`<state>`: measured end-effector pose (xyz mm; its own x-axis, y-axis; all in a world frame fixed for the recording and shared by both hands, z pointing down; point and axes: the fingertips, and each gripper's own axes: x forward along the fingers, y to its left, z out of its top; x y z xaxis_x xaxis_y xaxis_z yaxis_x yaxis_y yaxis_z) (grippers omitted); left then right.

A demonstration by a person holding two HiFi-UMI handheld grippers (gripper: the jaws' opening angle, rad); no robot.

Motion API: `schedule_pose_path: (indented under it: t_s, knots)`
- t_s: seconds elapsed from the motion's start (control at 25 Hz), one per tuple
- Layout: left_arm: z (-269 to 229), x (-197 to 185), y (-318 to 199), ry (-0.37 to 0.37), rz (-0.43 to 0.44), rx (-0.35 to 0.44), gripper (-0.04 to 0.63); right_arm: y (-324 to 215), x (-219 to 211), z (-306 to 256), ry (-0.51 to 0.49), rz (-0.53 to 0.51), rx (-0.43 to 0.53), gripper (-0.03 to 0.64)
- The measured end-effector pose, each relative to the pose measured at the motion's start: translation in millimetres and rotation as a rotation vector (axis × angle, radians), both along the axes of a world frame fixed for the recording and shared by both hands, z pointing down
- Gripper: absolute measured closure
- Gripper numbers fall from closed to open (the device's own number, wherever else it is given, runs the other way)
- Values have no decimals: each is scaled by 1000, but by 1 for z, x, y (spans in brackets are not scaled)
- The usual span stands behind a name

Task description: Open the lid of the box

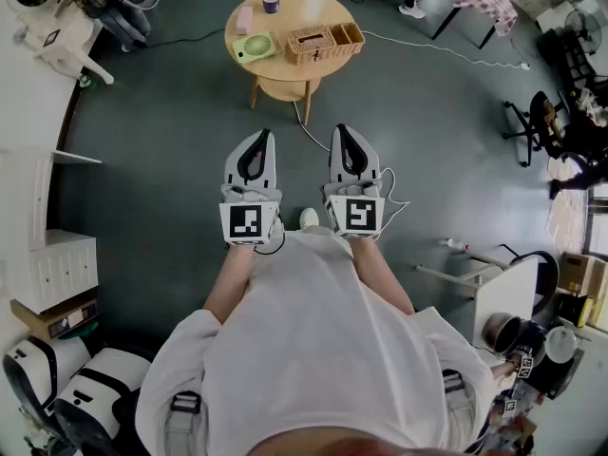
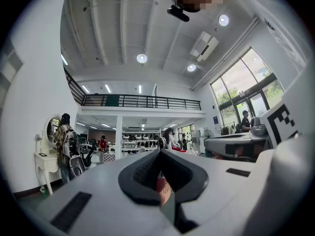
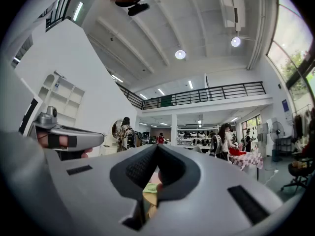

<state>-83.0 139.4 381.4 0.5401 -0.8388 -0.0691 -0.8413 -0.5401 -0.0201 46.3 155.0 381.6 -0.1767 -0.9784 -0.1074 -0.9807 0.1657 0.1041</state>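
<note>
Left gripper (image 1: 258, 141) and right gripper (image 1: 346, 136) are held side by side at chest height by a person in a white shirt (image 1: 304, 350), both pointing forward. In each gripper view the two dark jaws meet at their tips, pressed together with nothing between them. Well ahead of them stands a round wooden table (image 1: 285, 17). On it sits the woven box (image 1: 312, 43), its lid still on and showing a slot along the middle; what is inside cannot be seen. Touching its right side is a smaller open woven basket (image 1: 348, 36), and its contents are too small to tell. Left of the box lies a small green fan (image 1: 255, 47), with a pink object (image 1: 244, 19) and a purple round object (image 1: 271, 2) farther back. The box sits near the table's front edge, facing the person. Between the grippers and the table lies a wide stretch of grey floor (image 1: 171, 141), crossed by a thin white cable (image 1: 309, 131). White shelving (image 1: 62, 264) lines the left side, and an office chair (image 1: 532, 122) stands far to the right.
</note>
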Motion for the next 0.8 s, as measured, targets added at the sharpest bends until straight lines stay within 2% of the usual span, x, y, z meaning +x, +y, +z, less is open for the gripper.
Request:
schedule_pose_path:
  t_s: [0.44,0.8]
  knots:
    - [2,15,-1,-9,-5,22,598,-1,0,-11,25,-29,53,634]
    - [7,31,-7,-14,-45,10,598,-11,23,0,6,-58,15,634]
